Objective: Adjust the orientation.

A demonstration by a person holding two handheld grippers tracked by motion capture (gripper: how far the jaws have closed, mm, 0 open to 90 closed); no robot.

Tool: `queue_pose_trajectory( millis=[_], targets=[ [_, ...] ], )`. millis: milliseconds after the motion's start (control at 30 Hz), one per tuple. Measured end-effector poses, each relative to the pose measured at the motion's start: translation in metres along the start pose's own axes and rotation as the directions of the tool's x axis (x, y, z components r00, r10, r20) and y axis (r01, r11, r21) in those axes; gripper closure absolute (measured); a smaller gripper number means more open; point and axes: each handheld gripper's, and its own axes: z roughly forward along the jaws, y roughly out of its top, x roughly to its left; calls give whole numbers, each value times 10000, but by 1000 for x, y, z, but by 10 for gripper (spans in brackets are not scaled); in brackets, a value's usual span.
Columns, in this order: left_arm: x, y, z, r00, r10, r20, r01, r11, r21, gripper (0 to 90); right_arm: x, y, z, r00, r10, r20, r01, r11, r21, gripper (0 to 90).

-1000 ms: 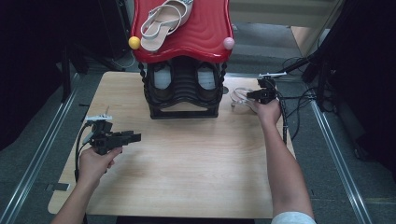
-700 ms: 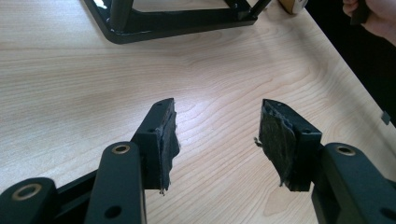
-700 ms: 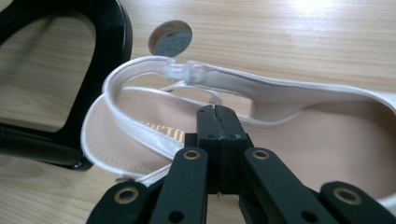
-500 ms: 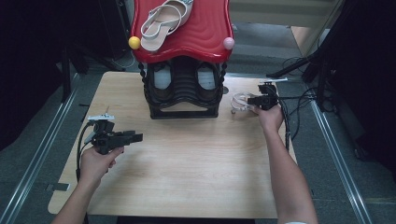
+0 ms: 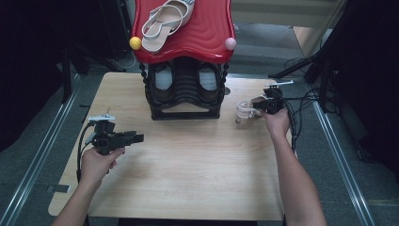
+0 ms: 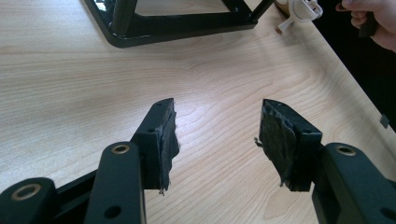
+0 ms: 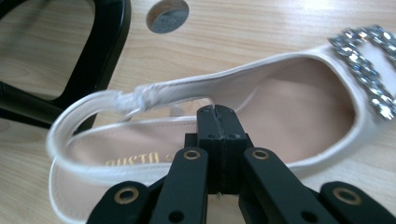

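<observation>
Sandal [image 7: 289,112] lies near the table's [image 5: 188,188] right edge, beside the black rack [image 5: 186,94]. Our right gripper [image 7: 218,112] is clenched on its side edge, as far as we can judge. Its mate [image 5: 164,23] already sits on the rack's red top [image 5: 207,33]; lifting and placing remain. Our left gripper [image 6: 215,135] hangs released, empty, near the left edge. The jaws hide the exact grip point.

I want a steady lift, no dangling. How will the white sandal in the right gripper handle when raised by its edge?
The white sandal looks light; its thin heel strap will probably flop. Held by the right gripper at one side edge, it may tilt toward the heavier jewelled buckle.
</observation>
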Motion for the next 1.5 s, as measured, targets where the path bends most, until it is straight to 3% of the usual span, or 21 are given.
queue_pose_trajectory(
  millis=[200, 600, 867, 1033, 1167, 1367, 1500],
  targets=[
    [-1, 2, 3, 10000, 38, 28, -38, 10000, 39, 462, 2, 2, -12, 9999, 151, -44, -152, 9996, -249, 900],
    [-4, 7, 10, 9997, 210, 105, -211, 9996, 161, 461, 35, 17, -41, 9987, -153, -488, 118, 9975, -698, 900],
    [-5, 10, 13, 9995, 280, 160, -283, 9993, 223, 462, 62, 14, -27, 9957, -384, -842, 348, 9984, -439, 900],
    [-5, 12, 15, 9993, 312, 214, -317, 9992, 255, 462, 69, 7, -14, 9952, -229, -954, 219, 9997, -117, 900],
    [-6, 13, 16, 9991, 309, 279, -317, 9990, 304, 461, 69, -1, -4, 9944, -240, -1032, 226, 9996, -148, 900],
    [-6, 13, 18, 9990, 357, 271, -366, 9987, 351, 461, 65, -4, -3, 9926, -4, -1210, -38, 9994, -340, 900],
    [-5, 13, 17, 9990, 365, 259, -374, 9988, 328, 461, 66, -4, -5, 9936, -210, -1106, 180, 9994, -279, 900]
  ],
)
